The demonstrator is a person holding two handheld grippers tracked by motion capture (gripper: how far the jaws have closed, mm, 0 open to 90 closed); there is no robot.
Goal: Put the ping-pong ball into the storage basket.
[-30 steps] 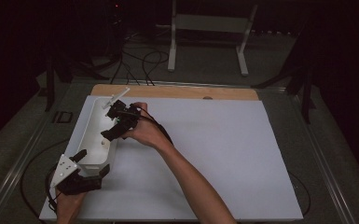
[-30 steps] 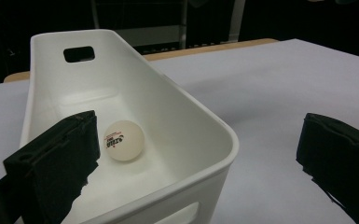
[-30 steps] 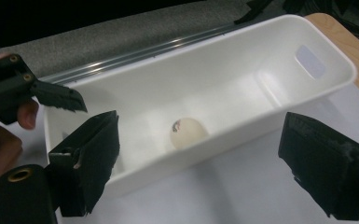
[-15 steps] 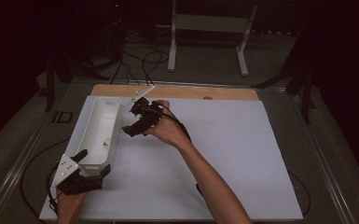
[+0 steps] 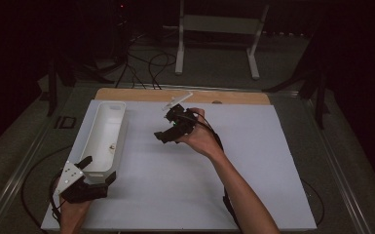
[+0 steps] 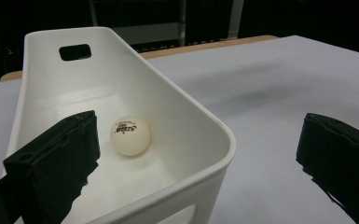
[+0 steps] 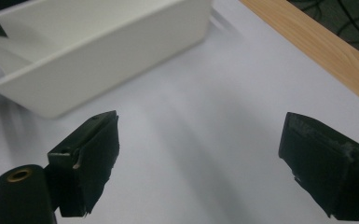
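Observation:
A long white bin [image 5: 104, 127] lies along the left side of the white mat [image 5: 253, 165]. A white ping-pong ball [image 6: 130, 135] with a printed logo rests on its floor; in the high view this ball [image 5: 111, 147] is a small speck. My left gripper [image 5: 98, 169] stands open at the bin's near end, one jaw inside the bin [image 6: 177, 102] and the other well outside it, neither pressing the wall. My right gripper [image 5: 160, 135] hovers over the mat's middle, to the right of the bin. From its own view my right gripper [image 7: 200, 158] is open with nothing between the jaws.
A wooden strip [image 5: 141, 95] runs along the mat's far edge. Beyond it stand a white frame's legs [image 5: 216, 29] and loose cables [image 5: 146, 63] on the dark floor. A small dark object [image 5: 68, 122] lies left of the mat. The bin's side wall [image 7: 112, 46] is close by.
My right hand has drawn away from the bin's far end, moving rightward over the mat, jaws still open and empty. The left gripper and the bin have stayed put.

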